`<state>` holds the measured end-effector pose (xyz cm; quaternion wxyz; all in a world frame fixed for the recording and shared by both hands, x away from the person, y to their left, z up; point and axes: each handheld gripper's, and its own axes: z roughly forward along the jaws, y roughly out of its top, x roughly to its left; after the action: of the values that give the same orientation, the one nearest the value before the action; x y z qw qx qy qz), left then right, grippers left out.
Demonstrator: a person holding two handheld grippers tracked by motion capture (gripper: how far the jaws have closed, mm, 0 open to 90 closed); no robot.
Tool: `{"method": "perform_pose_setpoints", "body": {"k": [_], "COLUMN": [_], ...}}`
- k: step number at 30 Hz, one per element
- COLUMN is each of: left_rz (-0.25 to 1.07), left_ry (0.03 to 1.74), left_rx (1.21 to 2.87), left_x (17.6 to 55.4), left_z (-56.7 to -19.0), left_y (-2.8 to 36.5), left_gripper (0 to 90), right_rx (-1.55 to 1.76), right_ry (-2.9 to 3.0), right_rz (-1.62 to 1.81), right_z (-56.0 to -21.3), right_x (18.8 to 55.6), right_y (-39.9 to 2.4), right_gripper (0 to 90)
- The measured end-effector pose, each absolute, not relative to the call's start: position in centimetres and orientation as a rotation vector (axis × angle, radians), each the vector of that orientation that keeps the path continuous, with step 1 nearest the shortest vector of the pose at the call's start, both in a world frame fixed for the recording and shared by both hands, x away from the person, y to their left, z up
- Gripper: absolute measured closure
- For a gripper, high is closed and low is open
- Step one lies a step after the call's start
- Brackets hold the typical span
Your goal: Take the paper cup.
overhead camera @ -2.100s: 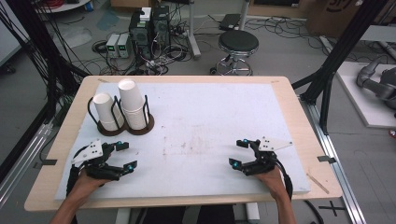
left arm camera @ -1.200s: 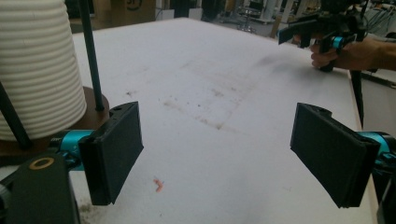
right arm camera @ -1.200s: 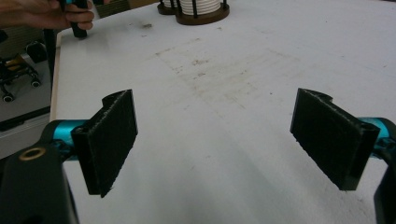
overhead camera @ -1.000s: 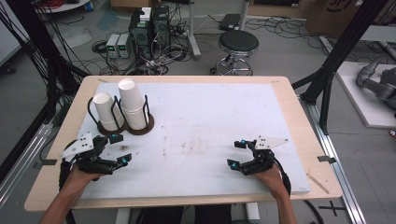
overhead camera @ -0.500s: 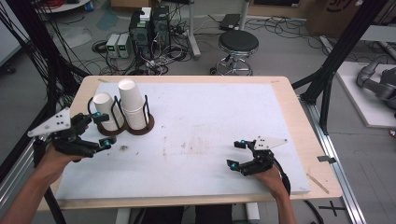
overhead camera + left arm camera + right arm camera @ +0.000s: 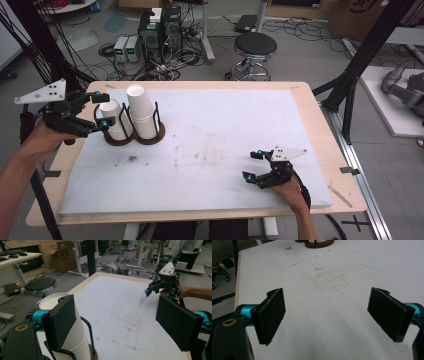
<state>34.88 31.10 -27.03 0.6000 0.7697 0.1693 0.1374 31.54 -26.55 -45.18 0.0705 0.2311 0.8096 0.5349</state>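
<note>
Two stacks of white paper cups stand in a dark wire holder (image 6: 148, 139) at the back left of the white mat (image 6: 225, 115): a tall stack (image 6: 141, 111) and a shorter one (image 6: 116, 123). My left gripper (image 6: 102, 109) hangs open above the table's left edge, right beside the shorter stack. In the left gripper view its jaws (image 6: 115, 322) are wide apart, and the left pad (image 6: 60, 322) overlaps a cup stack (image 6: 75, 340) without pressing on it. My right gripper (image 6: 251, 165) rests open on the mat at the front right, its pads (image 6: 272, 312) bare over the white surface.
The mat carries faint brown stains (image 6: 210, 150) in the middle. Black frame poles (image 6: 45, 45) rise at the left and at the right (image 6: 360, 65). Behind the table are a stool (image 6: 255, 47) and computer boxes (image 6: 160, 25) with cables.
My left gripper has risen from the mat's front left and moved back, up beside the cup holder. The right gripper has stayed where it was.
</note>
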Motion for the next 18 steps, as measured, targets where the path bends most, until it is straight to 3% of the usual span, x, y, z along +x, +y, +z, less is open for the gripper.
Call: {"method": "perform_pose_setpoints", "body": {"k": [18], "left_rz": [0.265], "left_ry": [0.319], "left_rx": [2.002], "left_x": [40.3], "left_z": [-22.5], "left_y": [30.1], "left_gripper": [16.0], "right_rx": [0.699], "right_ry": [2.451], "right_rz": [1.595], "right_z": [-45.2], "right_x": [31.6], "right_y": [-26.4], "right_gripper": [15.3]}}
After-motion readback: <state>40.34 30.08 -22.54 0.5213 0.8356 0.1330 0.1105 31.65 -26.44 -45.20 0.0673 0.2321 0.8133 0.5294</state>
